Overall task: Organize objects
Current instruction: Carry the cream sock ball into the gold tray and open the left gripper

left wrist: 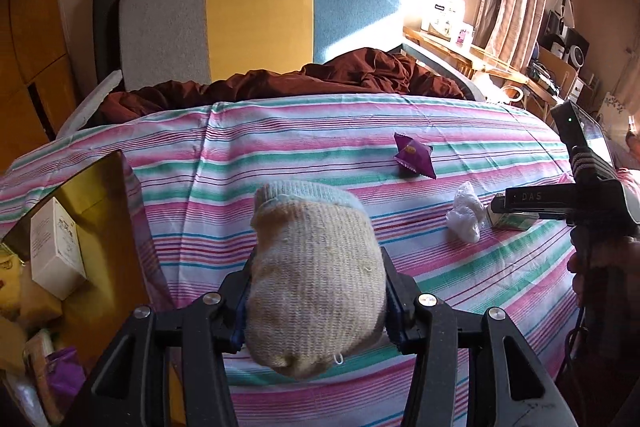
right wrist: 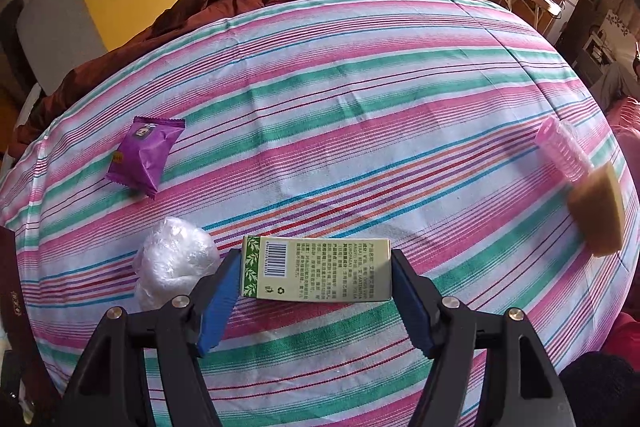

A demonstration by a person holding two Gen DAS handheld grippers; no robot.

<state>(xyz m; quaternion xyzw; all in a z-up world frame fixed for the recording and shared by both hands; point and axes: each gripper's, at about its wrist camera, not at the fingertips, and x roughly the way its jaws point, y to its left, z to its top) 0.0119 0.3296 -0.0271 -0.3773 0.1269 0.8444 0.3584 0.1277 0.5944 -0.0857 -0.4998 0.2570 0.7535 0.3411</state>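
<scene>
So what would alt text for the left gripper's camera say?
The left gripper holds a cream knitted sock above a pink-and-green striped bedsheet. A purple snack packet lies beyond; an open box sits at left.

Coarse matt knit on the cream wool sock (left wrist: pixel 316 291), smooth woven cotton on the striped pink-and-green bedsheet (right wrist: pixel 360 115), glossy foil on the purple snack packet (right wrist: pixel 145 155), crinkled shiny film on the clear plastic wad (right wrist: pixel 172 259), matt printed card on the green-and-cream carton (right wrist: pixel 320 273).

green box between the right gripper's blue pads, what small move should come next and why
Probably close the right gripper on the green printed cardboard box. The box lies flat on the striped bedsheet between the blue pads, which flank its short ends without visibly pressing. The left gripper is busy gripping a cream knitted sock, so the right one has to take it.
</scene>
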